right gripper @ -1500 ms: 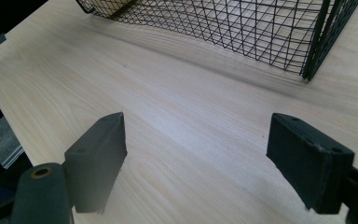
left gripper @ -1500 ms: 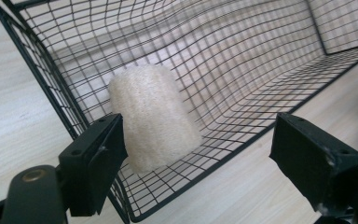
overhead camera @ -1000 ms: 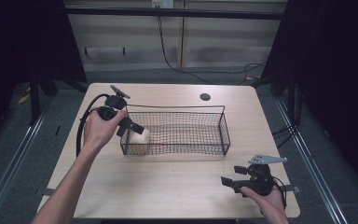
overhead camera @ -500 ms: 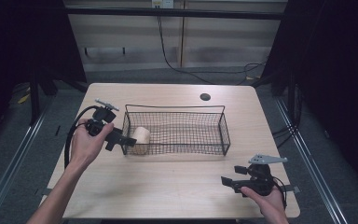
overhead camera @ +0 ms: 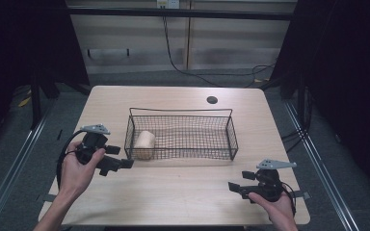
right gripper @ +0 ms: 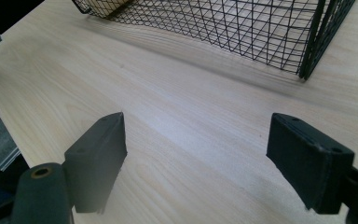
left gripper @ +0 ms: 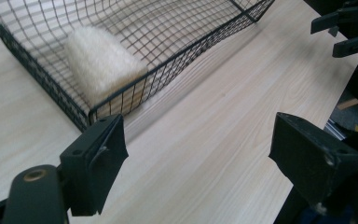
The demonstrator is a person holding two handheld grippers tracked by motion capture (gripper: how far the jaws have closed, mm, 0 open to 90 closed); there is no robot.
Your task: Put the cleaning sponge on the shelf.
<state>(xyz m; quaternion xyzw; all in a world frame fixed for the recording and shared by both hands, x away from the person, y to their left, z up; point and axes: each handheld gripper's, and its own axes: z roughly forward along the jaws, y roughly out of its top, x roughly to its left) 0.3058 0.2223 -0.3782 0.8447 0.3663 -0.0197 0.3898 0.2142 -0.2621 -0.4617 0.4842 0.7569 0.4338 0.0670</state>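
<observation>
A black wire basket [overhead camera: 180,134] stands in the middle of the wooden table. A pale, fuzzy roll [overhead camera: 144,143] lies inside its left end. My left gripper [overhead camera: 121,157] is open just outside the basket's front-left corner, holding nothing. In the left gripper view the roll [left gripper: 100,70] lies behind the mesh beyond my open left gripper [left gripper: 198,135]. My right gripper [overhead camera: 240,180] is open near the table's front right, pointing left, with bare wood between its fingers. The right gripper view shows my right gripper [right gripper: 198,123], the basket [right gripper: 261,32] ahead and the roll [right gripper: 105,5] at its far corner.
A dark round hole [overhead camera: 212,100] sits in the table top behind the basket. The table's front edge [overhead camera: 183,224] runs close under both hands. The other gripper [left gripper: 345,30] appears at the top right of the left gripper view.
My left gripper has drawn back from the basket's left end toward the front left, leaving the roll lying in the basket. The right gripper has not moved.
</observation>
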